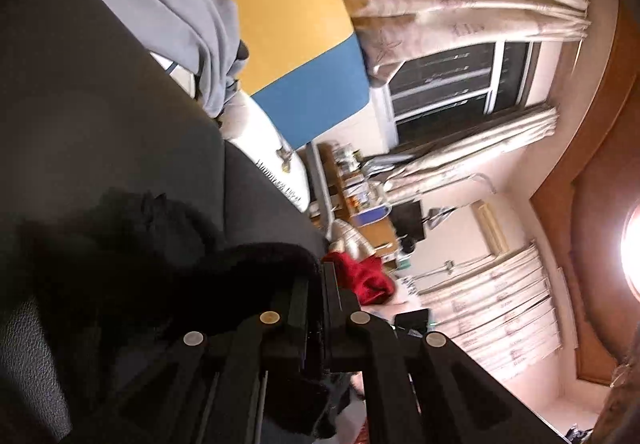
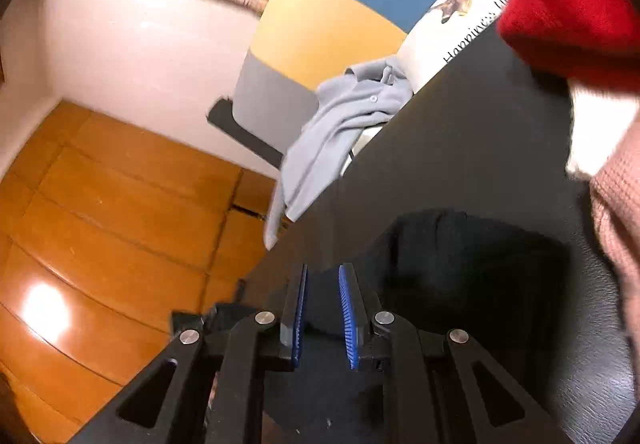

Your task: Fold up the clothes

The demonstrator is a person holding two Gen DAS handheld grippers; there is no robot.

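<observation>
My left hand-held gripper (image 1: 318,276) is clenched on the black garment (image 1: 168,244) on the bench (image 1: 100,104); my right hand-held gripper (image 2: 323,284) looks clenched on its dark cloth too.

a grey, yellow and blue panel (image 2: 320,28) leans over the wooden floor (image 2: 120,224).

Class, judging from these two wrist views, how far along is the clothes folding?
Done: nothing visibly folded. In hand: the left gripper is shut on the fuzzy black garment; whether the right gripper pinches it is unclear. Left: the crumpled pale grey button shirt, and the red knit garment.
</observation>
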